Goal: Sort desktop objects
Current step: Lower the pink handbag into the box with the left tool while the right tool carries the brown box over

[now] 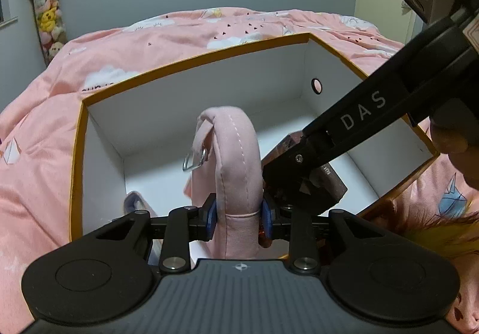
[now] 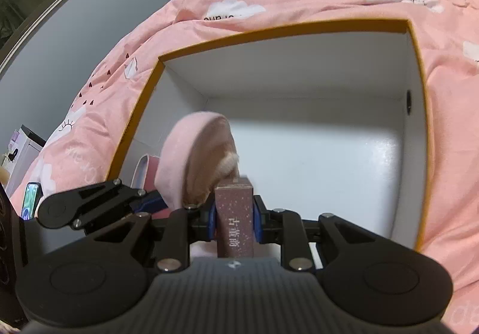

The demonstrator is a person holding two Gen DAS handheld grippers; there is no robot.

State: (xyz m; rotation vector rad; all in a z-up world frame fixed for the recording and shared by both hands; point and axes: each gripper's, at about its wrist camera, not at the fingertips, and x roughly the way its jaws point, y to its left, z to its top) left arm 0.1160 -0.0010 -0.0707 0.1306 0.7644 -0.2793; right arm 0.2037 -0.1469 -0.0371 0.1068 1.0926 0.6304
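Note:
My left gripper (image 1: pixel 238 214) is shut on a round pink plush pouch (image 1: pixel 236 160) with a metal ring, held upright over the near edge of an open white box with an orange rim (image 1: pixel 191 60). My right gripper (image 2: pixel 234 218) is shut on a small mauve glittery carton (image 2: pixel 235 214) with printed characters, held just inside the same box (image 2: pixel 281 30). The right gripper reaches in from the right in the left wrist view (image 1: pixel 299 178), close beside the pouch. The pouch also shows in the right wrist view (image 2: pixel 194 160), left of the carton.
The box sits on a pink quilt (image 1: pixel 179 31) printed with clouds. A pale lilac item (image 1: pixel 136 203) lies in the box's near left corner. A tube of plush toys (image 1: pixel 46 7) hangs on the grey wall. A phone (image 2: pixel 30 199) lies left of the box.

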